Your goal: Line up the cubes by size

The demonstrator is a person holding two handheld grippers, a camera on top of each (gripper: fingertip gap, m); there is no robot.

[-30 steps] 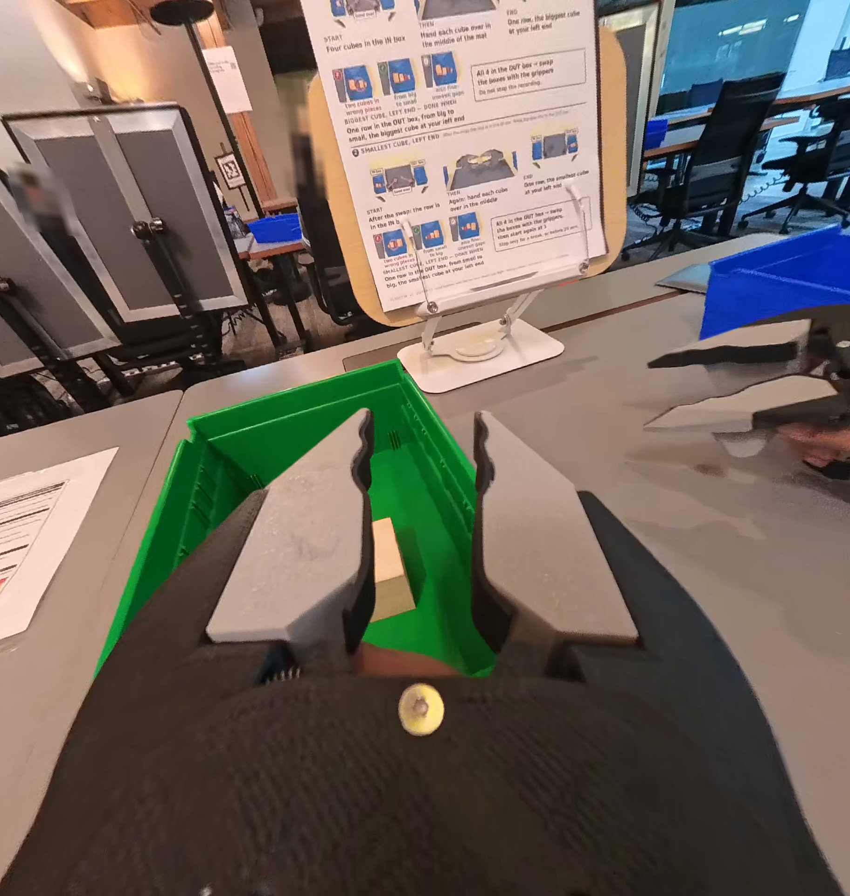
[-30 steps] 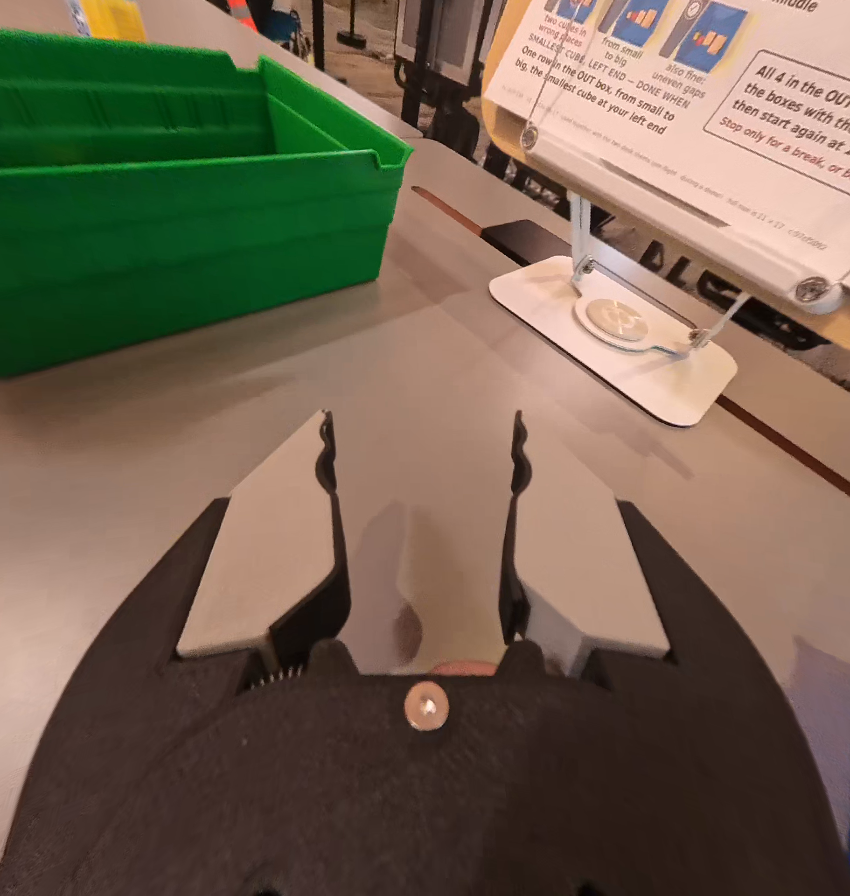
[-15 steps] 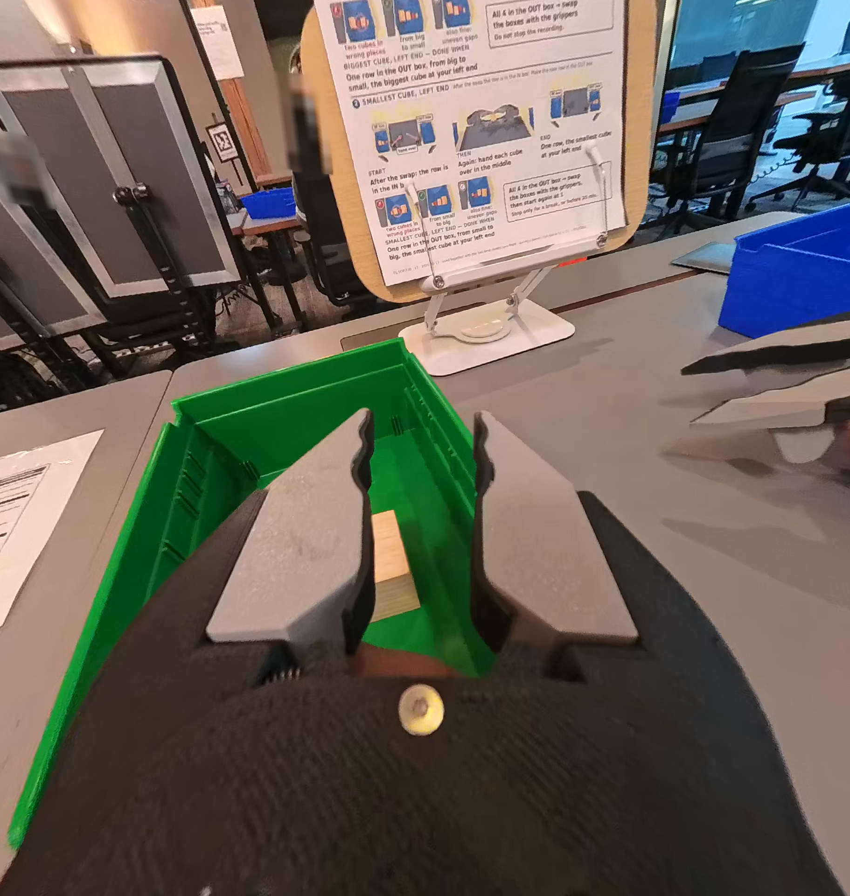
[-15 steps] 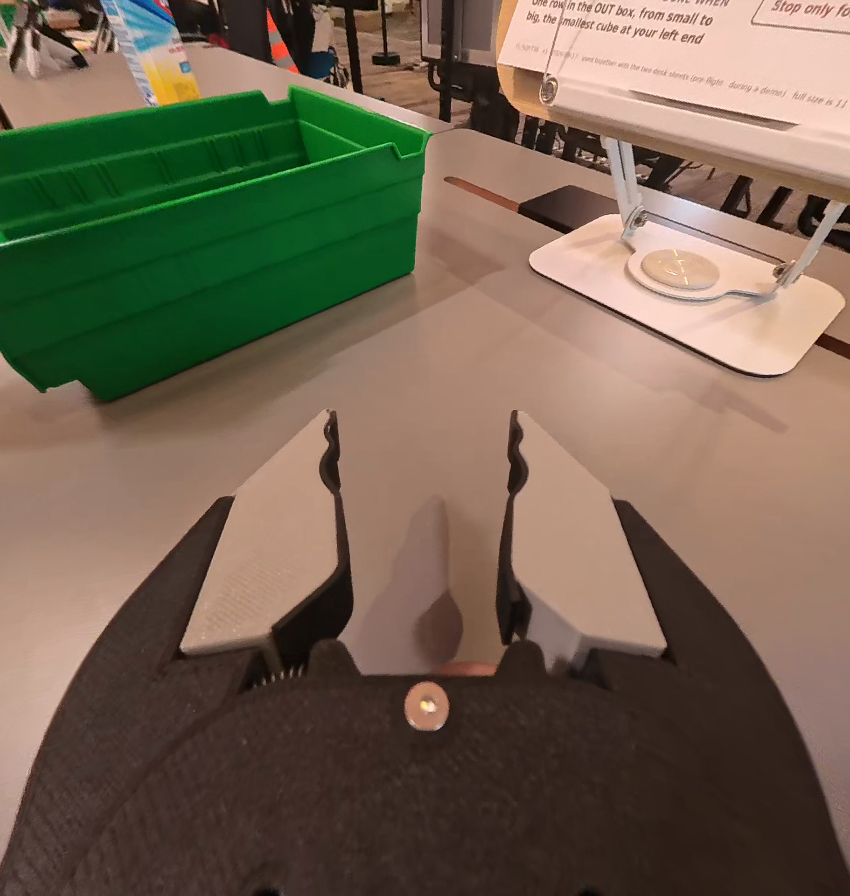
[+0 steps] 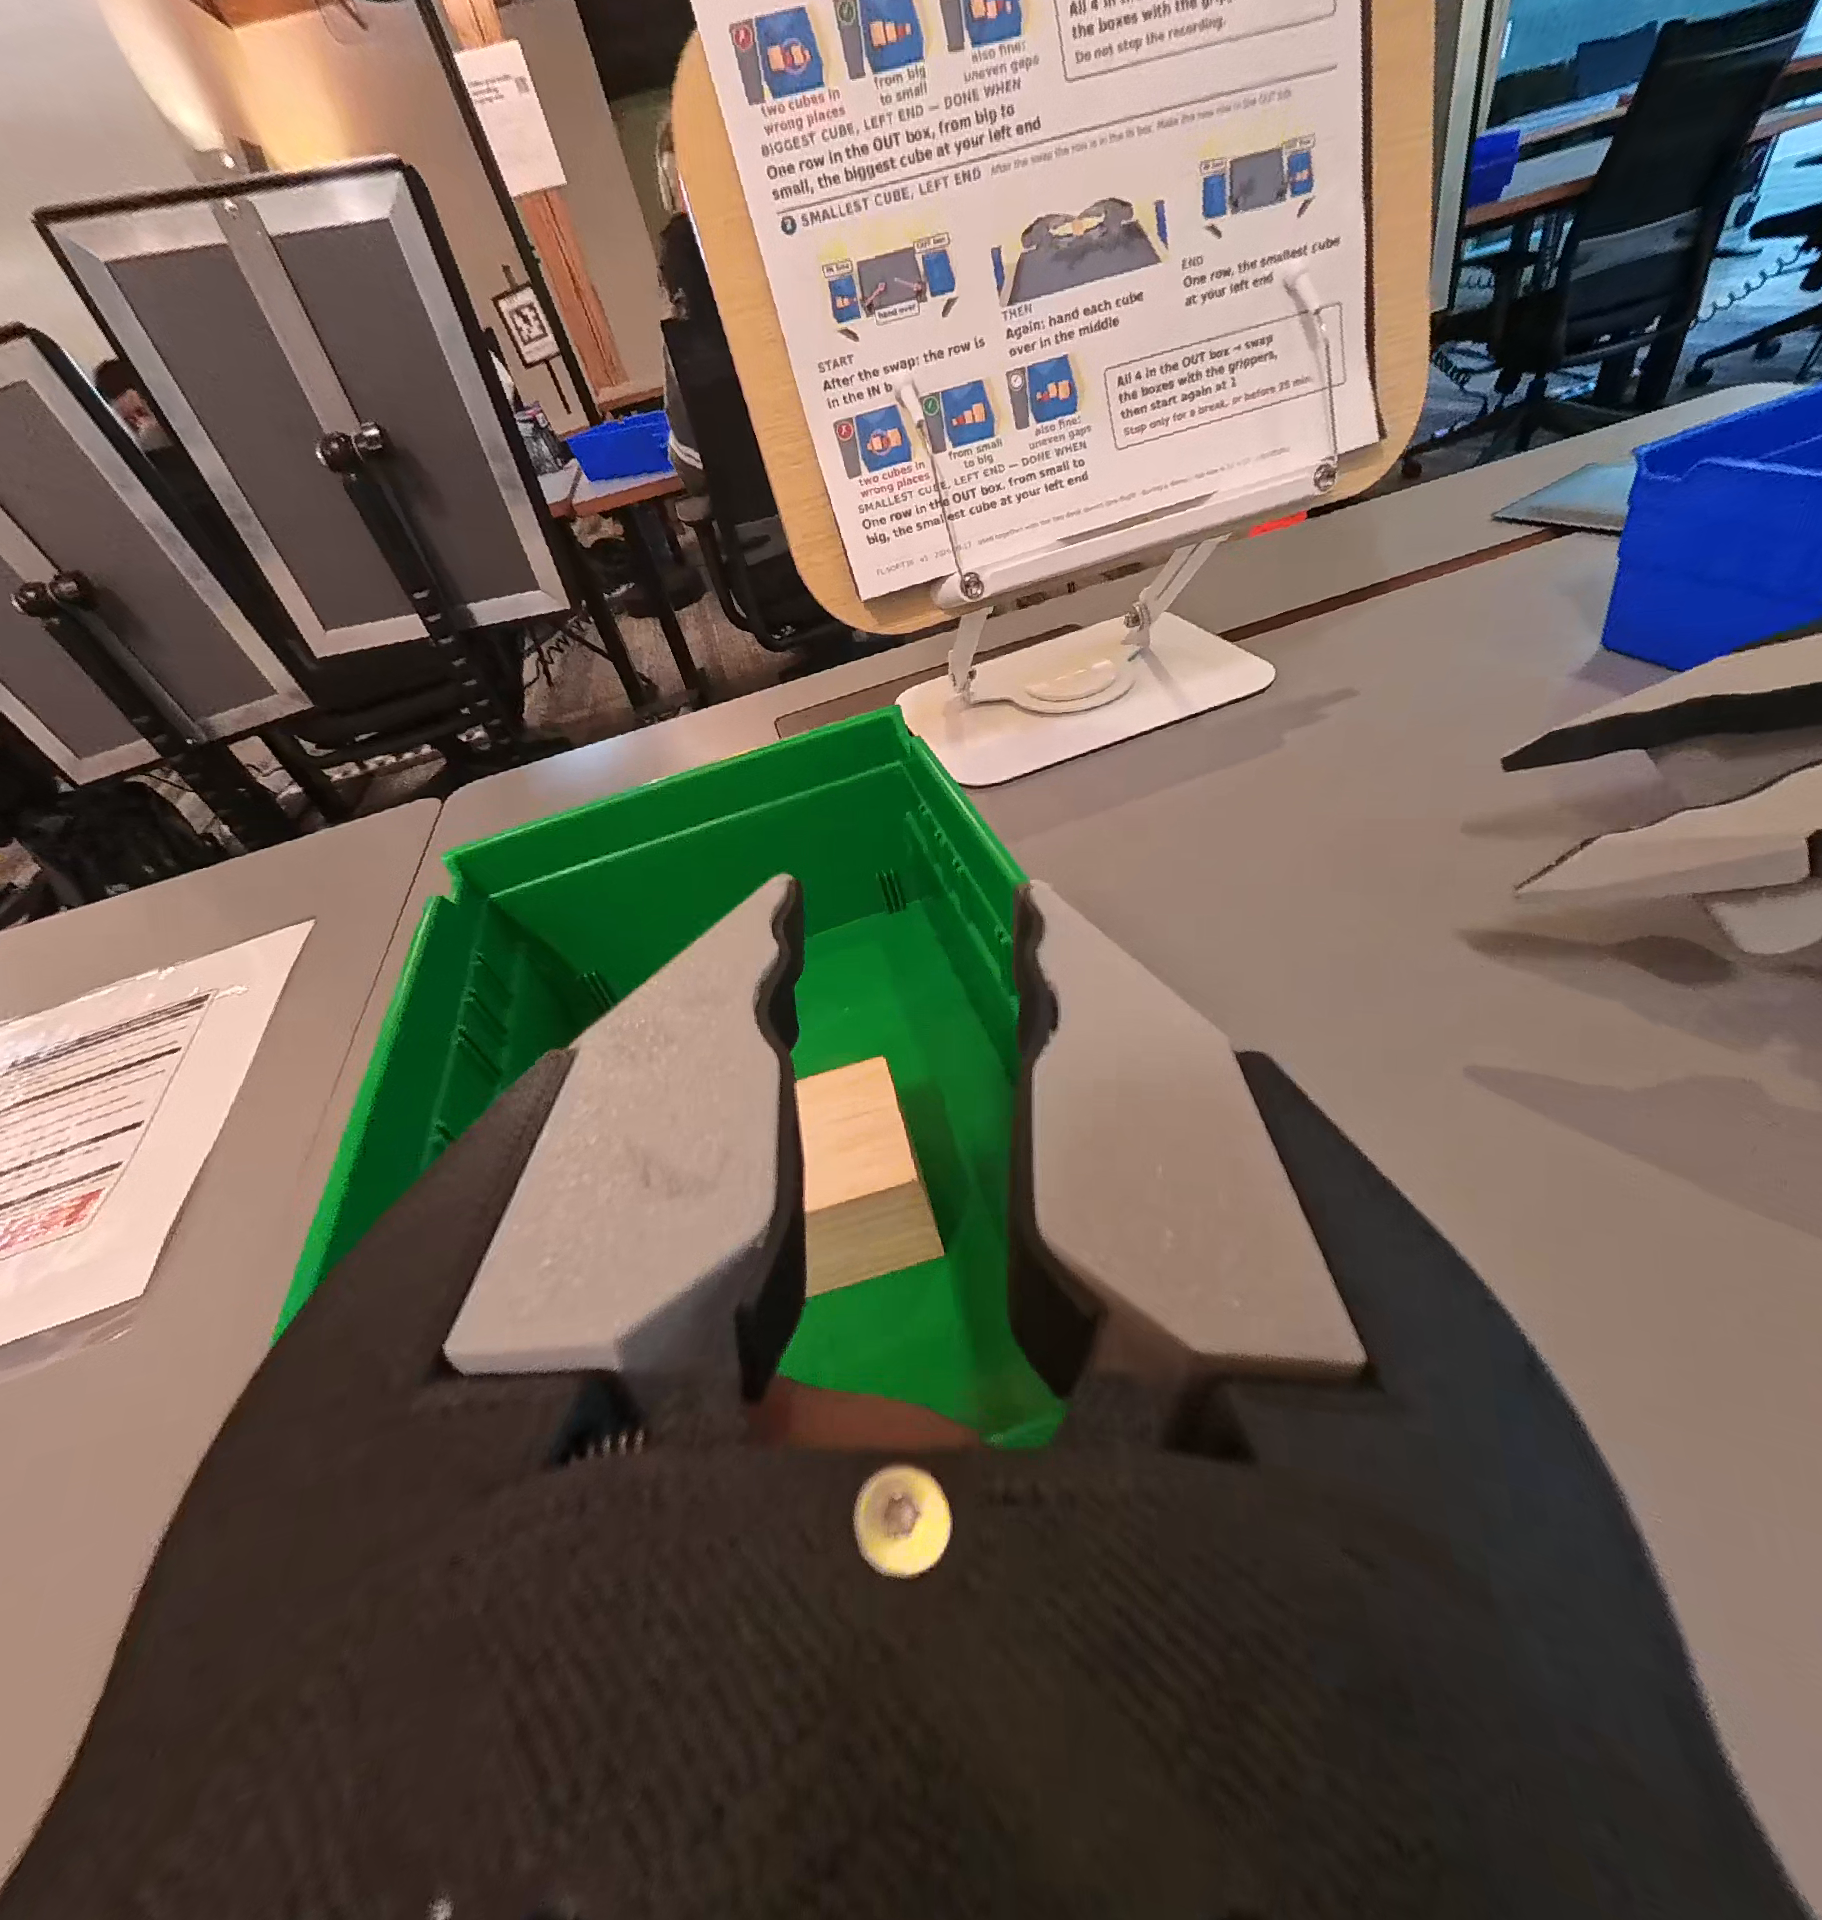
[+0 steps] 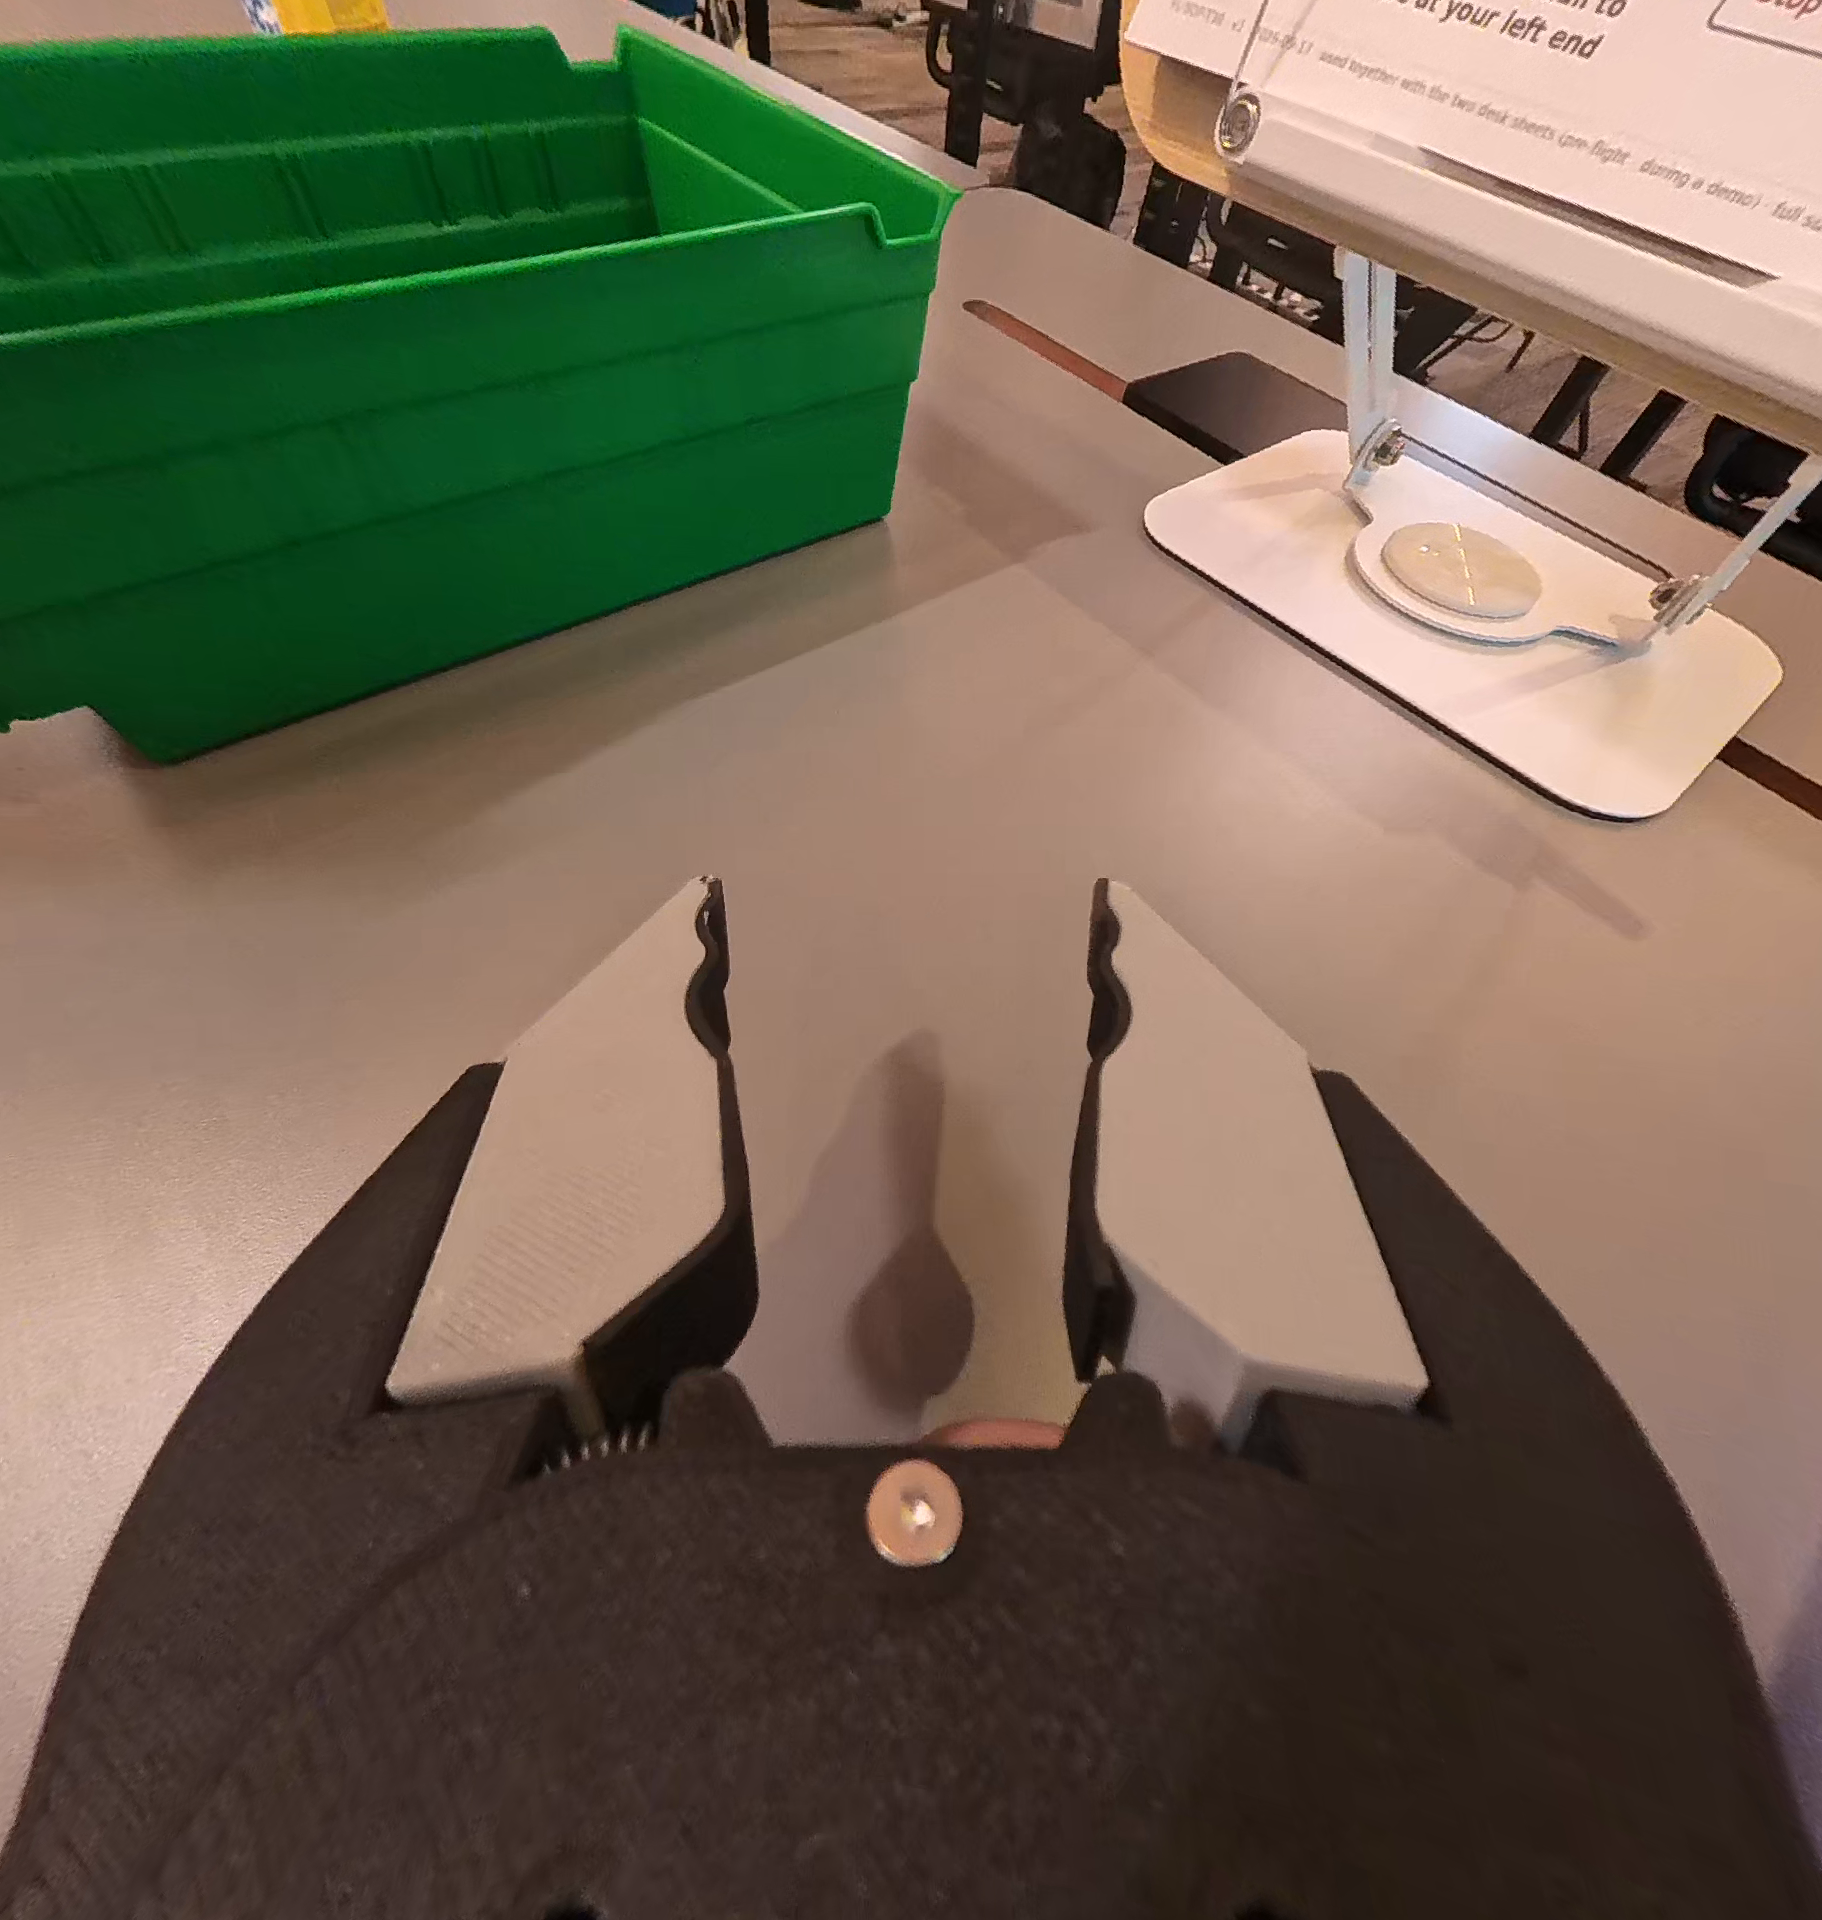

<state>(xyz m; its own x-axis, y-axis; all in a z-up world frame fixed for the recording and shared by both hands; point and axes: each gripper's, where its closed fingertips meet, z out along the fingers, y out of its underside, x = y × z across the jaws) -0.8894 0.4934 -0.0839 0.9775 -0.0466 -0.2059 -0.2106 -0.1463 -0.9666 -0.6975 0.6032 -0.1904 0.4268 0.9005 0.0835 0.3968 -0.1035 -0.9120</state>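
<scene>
Hovering over green bin: left gripper wide; right gripper wide; 1 wooden cube flat, square-on.

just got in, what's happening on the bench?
A person is working two handheld grippers on a cube-sorting job. The left gripper hangs open over the green bin, above a wooden cube on the bin floor. The right gripper is open and empty over the bare table, beside the bin. Nothing is gripped.

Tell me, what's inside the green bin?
One wooden cube lies on the green bin floor. The left gripper covers much of the inside, so other cubes could be hidden.
</scene>
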